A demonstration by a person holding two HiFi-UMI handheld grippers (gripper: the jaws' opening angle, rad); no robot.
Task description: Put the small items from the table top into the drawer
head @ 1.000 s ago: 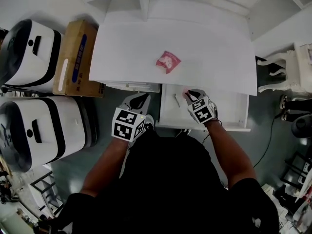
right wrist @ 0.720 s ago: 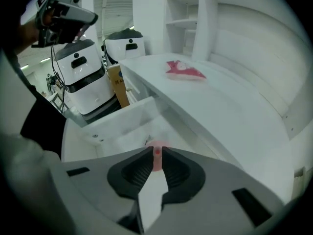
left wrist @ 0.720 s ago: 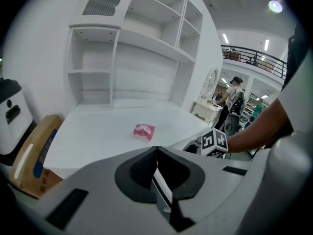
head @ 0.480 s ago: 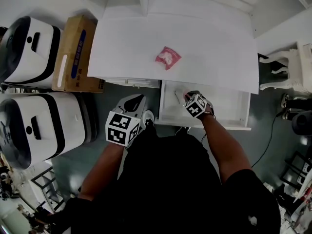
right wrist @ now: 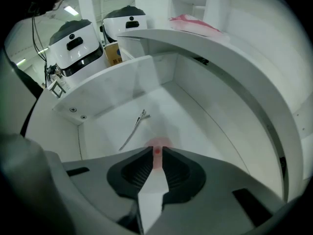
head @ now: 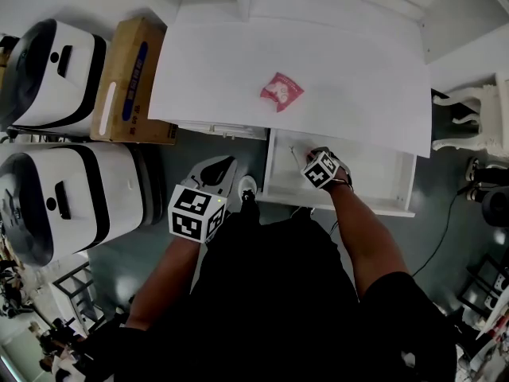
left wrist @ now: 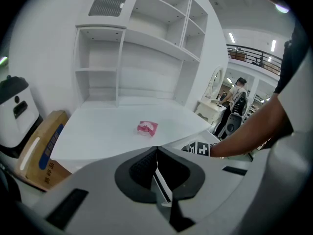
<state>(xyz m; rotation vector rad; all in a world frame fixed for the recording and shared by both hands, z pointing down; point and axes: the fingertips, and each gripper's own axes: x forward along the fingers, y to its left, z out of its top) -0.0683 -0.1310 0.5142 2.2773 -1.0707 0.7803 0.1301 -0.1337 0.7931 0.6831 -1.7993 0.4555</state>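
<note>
Here the right gripper is reached into the open drawer below the table, near the drawer's left end. In the right gripper view its jaws are nearly together and pinch a small pink item between the tips, held low over the white drawer floor. A thin metal clip lies flat on that floor ahead and to the left of the jaws, apart from them; in the head view it shows as a pale sliver just beside the gripper. A pink packet lies on the table, near the middle and well back from the front edge, and is also seen above the drawer in the right gripper view. The left gripper is held in front of the table, left of the drawer and outside it. In its own view the jaws are pressed together with nothing between them, pointing toward the packet on the table. A cardboard box and two white machines stand on the floor to the left of the table.
</note>
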